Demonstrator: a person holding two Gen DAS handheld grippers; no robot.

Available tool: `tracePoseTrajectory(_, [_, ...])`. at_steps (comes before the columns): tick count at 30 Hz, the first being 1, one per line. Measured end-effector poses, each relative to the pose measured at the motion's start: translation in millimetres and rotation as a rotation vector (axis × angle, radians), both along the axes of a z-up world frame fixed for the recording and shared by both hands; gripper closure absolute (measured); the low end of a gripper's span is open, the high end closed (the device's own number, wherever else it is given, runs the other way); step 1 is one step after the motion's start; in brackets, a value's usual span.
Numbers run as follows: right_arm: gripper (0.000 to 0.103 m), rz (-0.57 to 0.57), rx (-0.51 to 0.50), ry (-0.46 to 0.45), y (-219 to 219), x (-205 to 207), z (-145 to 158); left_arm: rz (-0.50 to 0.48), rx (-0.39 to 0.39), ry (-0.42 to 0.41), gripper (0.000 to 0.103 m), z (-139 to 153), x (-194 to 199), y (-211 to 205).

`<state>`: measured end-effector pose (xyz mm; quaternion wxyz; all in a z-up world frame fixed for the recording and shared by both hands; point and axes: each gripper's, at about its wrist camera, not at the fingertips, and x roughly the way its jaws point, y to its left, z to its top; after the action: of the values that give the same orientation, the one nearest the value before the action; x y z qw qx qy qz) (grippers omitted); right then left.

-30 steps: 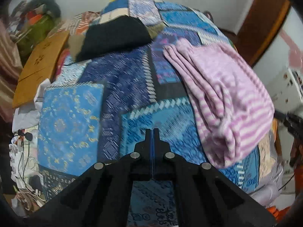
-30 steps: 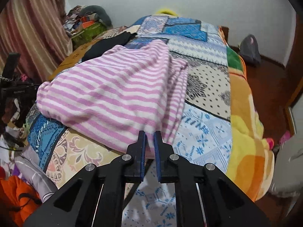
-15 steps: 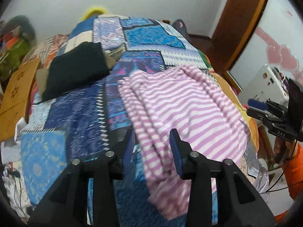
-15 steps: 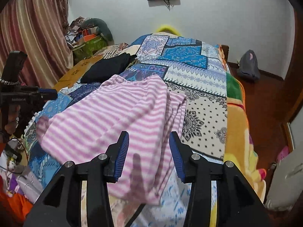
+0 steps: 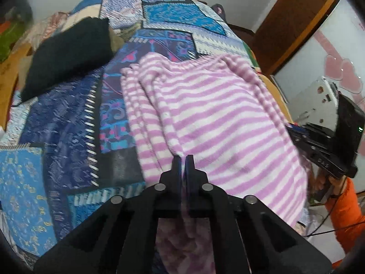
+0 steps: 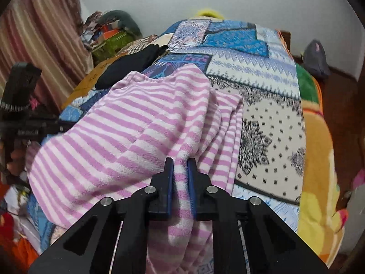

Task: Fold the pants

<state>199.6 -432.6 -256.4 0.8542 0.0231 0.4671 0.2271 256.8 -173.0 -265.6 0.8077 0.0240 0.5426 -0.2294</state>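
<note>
We find the bed spread with a patchwork cover in blue, purple and white printed panels; along its right side an orange and yellow blanket shows at the edge. Directly on the cover we record pink-and-white striped pants, partly folded and bunched at the near end, and a black folded cloth farther up toward the left side, apart from the pants
</note>
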Motion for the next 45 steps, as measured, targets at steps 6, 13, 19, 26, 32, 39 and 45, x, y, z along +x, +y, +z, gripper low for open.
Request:
tracePoseTrajectory(6, [0.099,-0.007,-0.101,-0.069,-2.2,-3.4,4.1,0.028,0.231,-0.116,0.103,-12.4,0.4,3.4])
tracePoseTrajectory(13, [0.098,-0.073,-0.039,-0.024,-27.1,-7.1,4.3,0.026,0.097,-0.080,0.097,8.8,-0.9,24.6])
tracePoseTrajectory(19, [0.061,-0.105,0.007,0.011,-29.5,-0.4,7.2,-0.025,0.028,-0.115,0.054,33.3,-6.8,1.7])
tracePoseTrajectory(26, [0.058,-0.083,-0.013,-0.027,-21.0,18.6,7.2,-0.056,0.068,-0.076,0.053,10.6,7.0,-29.6])
tracePoseTrajectory(32, [0.096,-0.042,0.045,0.057,-15.6,43.2,-14.3,-0.033,0.087,-0.063,0.098,-10.6,26.4,-29.4])
tracePoseTrajectory(39, [0.100,-0.037,-0.079,-0.064,-7.7,35.0,-7.0,-0.034,0.214,-0.168,0.102,-11.3,21.1,-25.4])
tracePoseTrajectory(45, [0.102,-0.125,-0.090,0.028,-48.4,36.1,-27.6,0.056,0.220,-0.082,0.103,-28.5,34.4,16.5])
